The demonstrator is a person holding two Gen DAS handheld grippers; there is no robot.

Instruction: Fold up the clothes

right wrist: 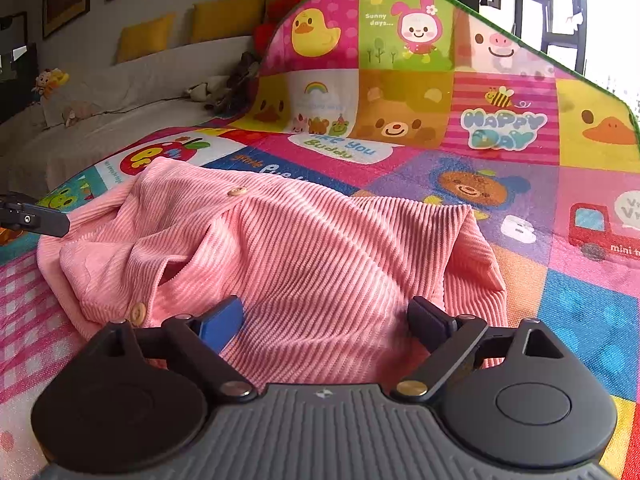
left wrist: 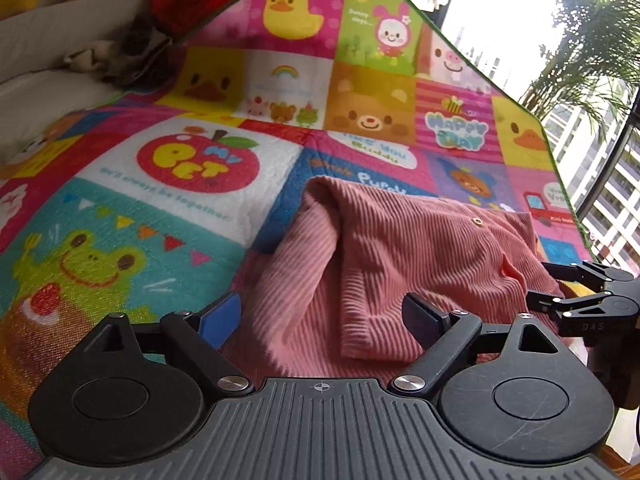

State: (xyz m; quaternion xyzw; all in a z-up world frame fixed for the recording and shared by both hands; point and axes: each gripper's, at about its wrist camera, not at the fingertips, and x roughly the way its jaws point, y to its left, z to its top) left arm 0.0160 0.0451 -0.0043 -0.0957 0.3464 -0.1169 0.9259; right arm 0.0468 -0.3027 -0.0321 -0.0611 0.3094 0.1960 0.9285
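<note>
Across the whole scene spreads a bright cartoon play mat [left wrist: 192, 208], its squares printed with ducks, bears, a frog and an apple; its far end rises up behind, edged in green. Beyond the mat's left side runs a pale sofa [right wrist: 120, 120] with yellow cushions [right wrist: 146, 38] along its back and small soft toys lying on the seat. On the right, past the mat's edge, the left wrist view shows bright windows and a palm plant [left wrist: 592, 40].

In the middle of the mat lies the pink ribbed cardigan [right wrist: 320, 256], bunched and partly folded over itself, with one sleeve or flap laid across the body. Its near hem reaches right up to both claws.

The left claw [left wrist: 324, 318] sits low at the cardigan's near edge with its jaws held wide apart, gripping nothing, pink fabric showing between the blue pad and the dark pad. The right claw [right wrist: 326, 320] is likewise spread wide over the near part of the cardigan, its pads resting at or just above the cloth without pinching it. It also appears at the right edge of the left wrist view, beside the garment.

Two pale round buttons [right wrist: 138, 313] show along the cardigan's front placket.
</note>
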